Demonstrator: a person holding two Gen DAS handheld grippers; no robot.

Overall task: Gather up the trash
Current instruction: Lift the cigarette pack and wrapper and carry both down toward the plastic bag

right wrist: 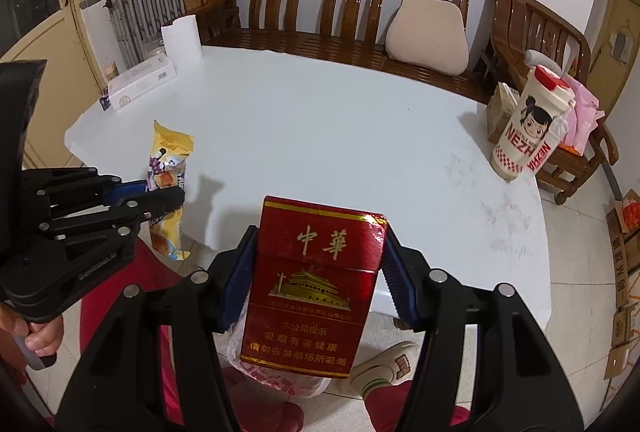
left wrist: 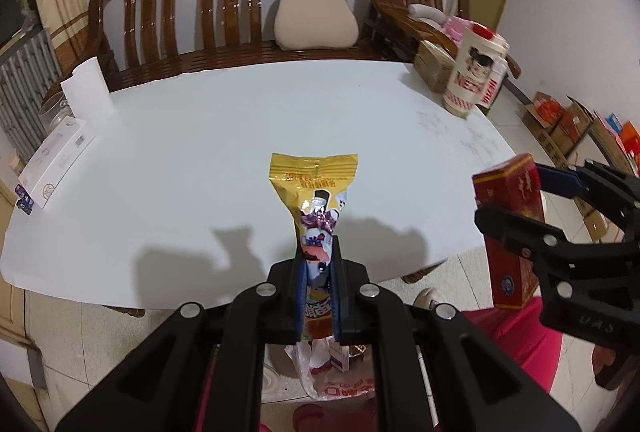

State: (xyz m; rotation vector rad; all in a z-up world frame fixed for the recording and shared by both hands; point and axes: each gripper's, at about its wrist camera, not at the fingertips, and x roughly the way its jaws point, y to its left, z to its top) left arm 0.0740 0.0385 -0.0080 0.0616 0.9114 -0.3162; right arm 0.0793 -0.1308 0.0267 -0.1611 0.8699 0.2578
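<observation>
My left gripper [left wrist: 317, 252] is shut on a yellow snack wrapper [left wrist: 312, 187], held upright off the near edge of the white table [left wrist: 200, 135]. The wrapper also shows in the right wrist view [right wrist: 170, 151], with the left gripper [right wrist: 160, 195] clamped on it. My right gripper [right wrist: 320, 252] is shut on a red cigarette pack [right wrist: 316, 284], held upright over the table's near edge. In the left wrist view the pack [left wrist: 510, 228] and the right gripper [left wrist: 520, 203] are at the right. A white plastic bag [left wrist: 340, 372] with trash inside lies on the floor below both grippers; it also shows in the right wrist view [right wrist: 276, 376].
A tall printed cup [right wrist: 528, 127] stands at the table's right edge. A white box [right wrist: 140, 81] and a paper roll [right wrist: 182, 39] sit at the far left corner. A wooden bench [right wrist: 360, 11] with a cushion [right wrist: 428, 35] runs behind the table. Cardboard boxes [left wrist: 560, 119] line the floor at right.
</observation>
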